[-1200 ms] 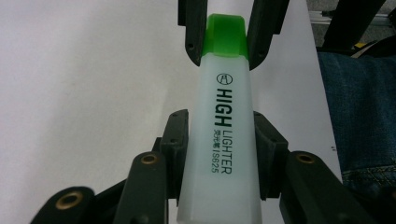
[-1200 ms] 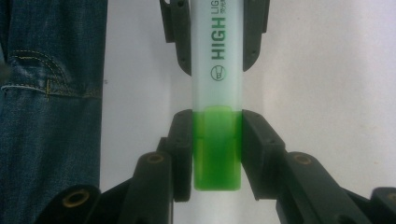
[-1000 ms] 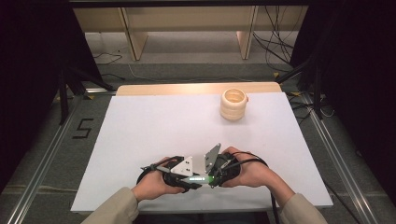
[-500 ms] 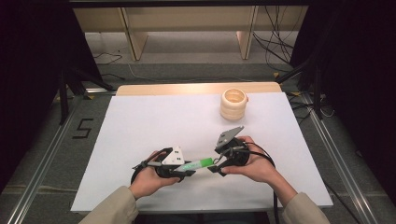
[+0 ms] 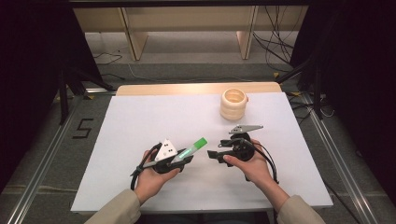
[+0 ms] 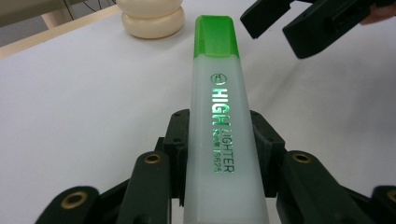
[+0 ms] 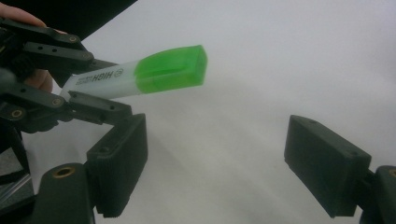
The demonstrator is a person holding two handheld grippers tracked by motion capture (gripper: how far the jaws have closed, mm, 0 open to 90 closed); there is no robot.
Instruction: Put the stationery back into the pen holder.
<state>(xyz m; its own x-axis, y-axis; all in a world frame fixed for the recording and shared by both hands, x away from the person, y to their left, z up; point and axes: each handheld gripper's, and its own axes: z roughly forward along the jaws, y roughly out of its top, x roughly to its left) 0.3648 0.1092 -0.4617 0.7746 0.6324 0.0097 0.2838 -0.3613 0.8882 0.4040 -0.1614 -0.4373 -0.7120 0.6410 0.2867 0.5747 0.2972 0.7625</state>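
Clamping my left gripper (image 6: 219, 154) on the highlighter (image 6: 218, 112) mid-barrel, I'm holding it above the table (image 5: 140, 121); light, stiff, slick plastic. My right gripper (image 7: 215, 158), jaws apart, is facing its green cap (image 7: 173, 69), the likely hold.

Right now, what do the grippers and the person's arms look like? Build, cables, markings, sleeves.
Both grippers are black, two-jaw, with flat rectangular pads and brass-coloured pivot pins. The left gripper carries a white triangular plate with small dark markings; the right gripper carries a grey triangular plate. A black cable loops from the right gripper, and another trails from the left. The person wears beige long sleeves.
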